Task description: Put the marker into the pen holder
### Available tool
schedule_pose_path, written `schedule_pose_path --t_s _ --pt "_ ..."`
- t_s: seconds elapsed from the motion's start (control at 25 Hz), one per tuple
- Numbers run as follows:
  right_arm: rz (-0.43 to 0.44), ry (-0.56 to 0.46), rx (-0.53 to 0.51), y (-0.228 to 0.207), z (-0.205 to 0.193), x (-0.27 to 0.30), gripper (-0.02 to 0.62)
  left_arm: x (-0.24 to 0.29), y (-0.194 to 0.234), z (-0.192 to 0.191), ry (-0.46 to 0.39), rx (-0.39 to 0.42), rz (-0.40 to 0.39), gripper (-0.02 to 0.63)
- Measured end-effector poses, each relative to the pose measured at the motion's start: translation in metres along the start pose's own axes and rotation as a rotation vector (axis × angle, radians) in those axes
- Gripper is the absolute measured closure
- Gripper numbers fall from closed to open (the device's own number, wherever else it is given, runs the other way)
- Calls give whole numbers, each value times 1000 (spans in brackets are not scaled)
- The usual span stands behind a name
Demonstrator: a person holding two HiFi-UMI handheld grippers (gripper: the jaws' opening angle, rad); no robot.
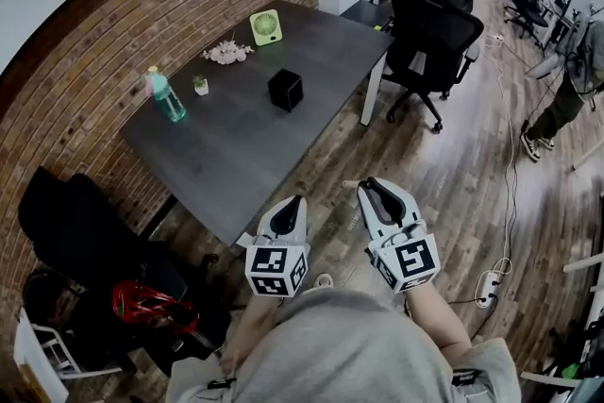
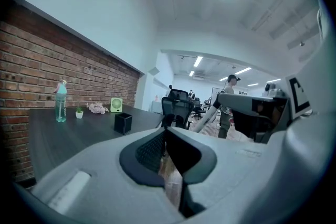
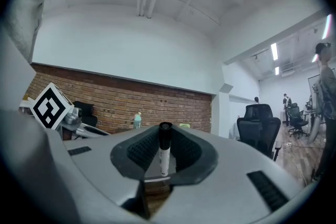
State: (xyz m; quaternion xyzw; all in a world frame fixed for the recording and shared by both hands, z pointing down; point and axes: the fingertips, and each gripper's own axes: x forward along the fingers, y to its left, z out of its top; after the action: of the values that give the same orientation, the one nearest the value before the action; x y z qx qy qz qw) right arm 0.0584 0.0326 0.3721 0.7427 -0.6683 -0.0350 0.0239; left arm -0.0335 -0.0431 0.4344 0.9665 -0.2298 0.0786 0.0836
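A black cube-shaped pen holder (image 1: 285, 90) stands on the dark grey table (image 1: 236, 156), and shows in the left gripper view as well (image 2: 123, 123). Both grippers hang over the wooden floor, short of the table's near corner. My right gripper (image 1: 368, 185) is shut on a marker (image 3: 165, 147), white-barrelled with a black cap, standing upright between the pads. My left gripper (image 1: 298, 200) is shut with nothing in it, its tips meeting (image 2: 165, 131).
Along the table's far side stand a teal bottle (image 1: 166, 95), a small plant pot (image 1: 200, 86), pink flowers (image 1: 227, 52) and a green fan (image 1: 266, 26). Black office chairs (image 1: 434, 24) stand beyond the table's right end. A power strip (image 1: 487, 288) lies on the floor at right.
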Motion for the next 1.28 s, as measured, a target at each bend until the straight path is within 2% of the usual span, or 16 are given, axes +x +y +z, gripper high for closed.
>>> schedule_pose_path --t_s 0.52,1.28 --pt "-3 -1 0 -27 -10 76 525 64 48 12 4 3 -11 584" --pt "26 -8 11 -48 -13 140 525 107 84 16 25 -17 26 584"
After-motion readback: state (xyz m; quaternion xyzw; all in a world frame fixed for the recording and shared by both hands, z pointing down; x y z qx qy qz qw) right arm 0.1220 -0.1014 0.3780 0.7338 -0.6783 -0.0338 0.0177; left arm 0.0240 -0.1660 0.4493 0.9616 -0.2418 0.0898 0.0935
